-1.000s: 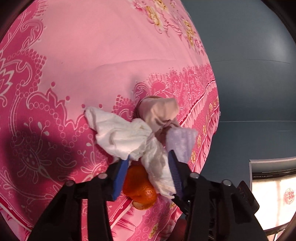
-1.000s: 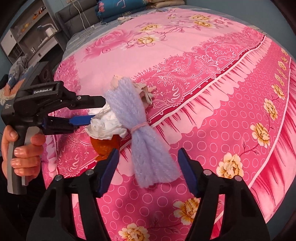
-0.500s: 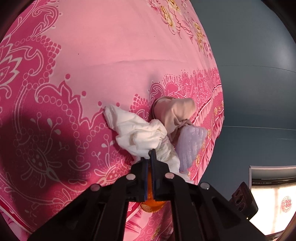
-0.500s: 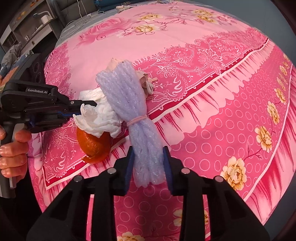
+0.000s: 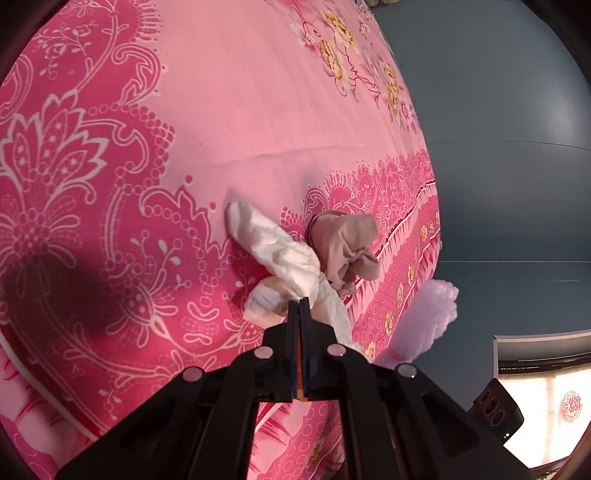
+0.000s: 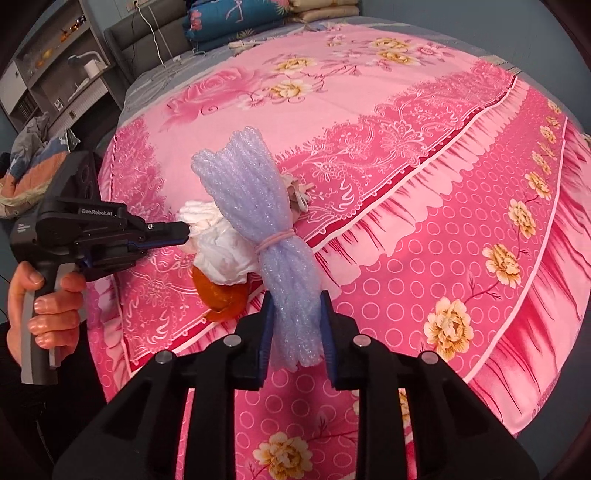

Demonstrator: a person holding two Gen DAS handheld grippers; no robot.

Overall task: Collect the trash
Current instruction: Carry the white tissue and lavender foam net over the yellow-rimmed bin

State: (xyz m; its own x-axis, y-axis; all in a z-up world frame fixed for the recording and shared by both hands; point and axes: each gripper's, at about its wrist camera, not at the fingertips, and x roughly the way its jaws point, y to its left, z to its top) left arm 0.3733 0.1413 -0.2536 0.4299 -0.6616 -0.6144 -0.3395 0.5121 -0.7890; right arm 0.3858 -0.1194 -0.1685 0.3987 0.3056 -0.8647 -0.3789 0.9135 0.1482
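Left tool (image 5: 300, 306) now clamps tissue (image 5: 284, 254), foam bundle (image 6: 269, 236) lifted

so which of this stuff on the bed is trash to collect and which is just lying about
Trash: tissue, orange peel, foam bundle, beige wad.

Lying about: bedspread, pillows, shelf, clothes heap.

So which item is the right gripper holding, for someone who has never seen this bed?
On the pink floral bedspread, near its edge, lies a small pile of trash. The foam net bundle is the pale lilac mesh sheaf cinched by a pink band, unlike the white tissue and orange peel beside it.
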